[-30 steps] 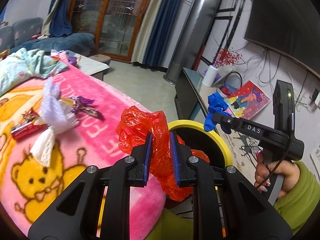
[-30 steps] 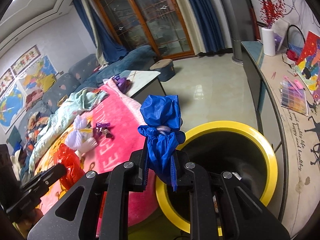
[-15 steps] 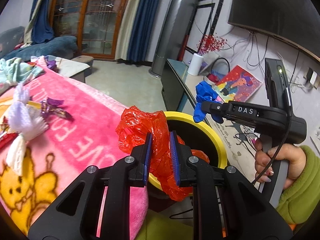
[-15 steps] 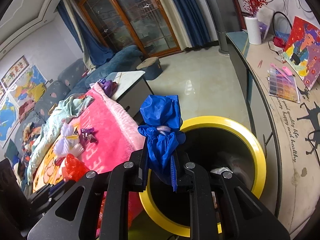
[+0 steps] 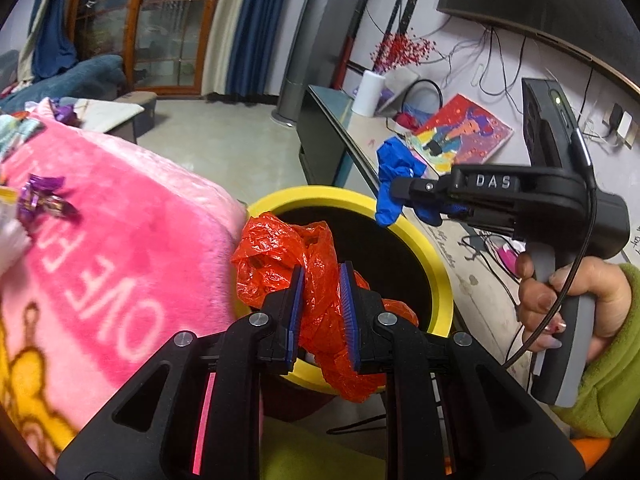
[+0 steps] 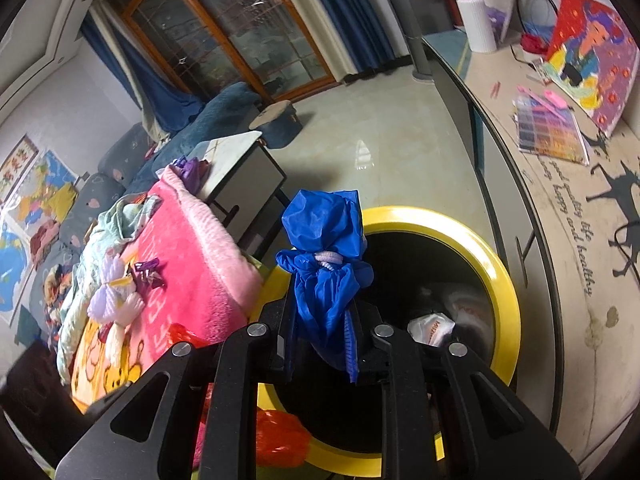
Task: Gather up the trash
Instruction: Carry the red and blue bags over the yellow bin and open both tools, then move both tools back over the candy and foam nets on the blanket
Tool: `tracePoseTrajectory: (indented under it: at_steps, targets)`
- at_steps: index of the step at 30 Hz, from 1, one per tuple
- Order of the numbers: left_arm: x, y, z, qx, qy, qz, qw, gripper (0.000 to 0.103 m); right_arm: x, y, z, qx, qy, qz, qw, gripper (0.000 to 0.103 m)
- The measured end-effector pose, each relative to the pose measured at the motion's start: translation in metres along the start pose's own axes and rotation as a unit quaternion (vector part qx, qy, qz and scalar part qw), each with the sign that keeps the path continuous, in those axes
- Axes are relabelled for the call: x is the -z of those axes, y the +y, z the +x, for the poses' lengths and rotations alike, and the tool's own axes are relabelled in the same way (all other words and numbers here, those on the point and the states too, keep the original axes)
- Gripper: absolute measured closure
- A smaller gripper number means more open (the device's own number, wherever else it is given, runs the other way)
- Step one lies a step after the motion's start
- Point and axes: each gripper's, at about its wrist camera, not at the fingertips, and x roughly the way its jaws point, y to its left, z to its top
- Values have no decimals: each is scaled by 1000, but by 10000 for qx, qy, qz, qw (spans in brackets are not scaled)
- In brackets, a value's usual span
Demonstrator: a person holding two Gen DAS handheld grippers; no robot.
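Note:
A crumpled red plastic bag [image 5: 276, 256] is pinched between the blue pads of my left gripper [image 5: 322, 276], which is shut on it just above the near rim of a yellow-rimmed trash bin [image 5: 436, 272]. My right gripper [image 6: 322, 302] holds a tied blue bag [image 6: 324, 232] over the same bin [image 6: 504, 280]; its jaws are opening while the bag still sits between the pads. From the left wrist view the right gripper [image 5: 400, 196] hovers over the bin's far rim with the blue bag [image 5: 396, 164] hanging from it. White trash [image 6: 430, 328] lies inside the bin.
A pink blanket [image 5: 120, 220] on the left carries purple wrappers [image 5: 40, 200] and a white tied bundle [image 6: 116, 300]. A long low cabinet [image 5: 332, 148] with papers runs along the right of the bin. A low table [image 6: 240, 168] stands beyond the blanket. A hand [image 5: 560, 292] grips the right tool.
Both grippers have moved down and toward the bin with their bags; the bin's opening now lies right under them. The blanket has slid off to the left.

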Motion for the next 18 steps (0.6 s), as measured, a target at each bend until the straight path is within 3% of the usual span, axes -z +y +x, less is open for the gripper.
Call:
tracePoseTrajectory:
  at_steps: [6,10,12,14,18]
  targets:
    - [6,0,19,46,237,-57,9997,90,1,-15,11,51,160,239,9996,83]
    - [8,4,29,82,369,-184,9991,88,3,-23,18,88,295,397,9987,69]
    - [9,6,32,132,431,-262,9986,83,5,-27,21,164,325,466,9982,65]
    - [9,9,34,154,459,-340,9982,68,5,-30,23,202,335,503,9980,61]
    - [8,14,32,174,428,-441,9980,56,5,-33,21,303,280,556,9976,56]
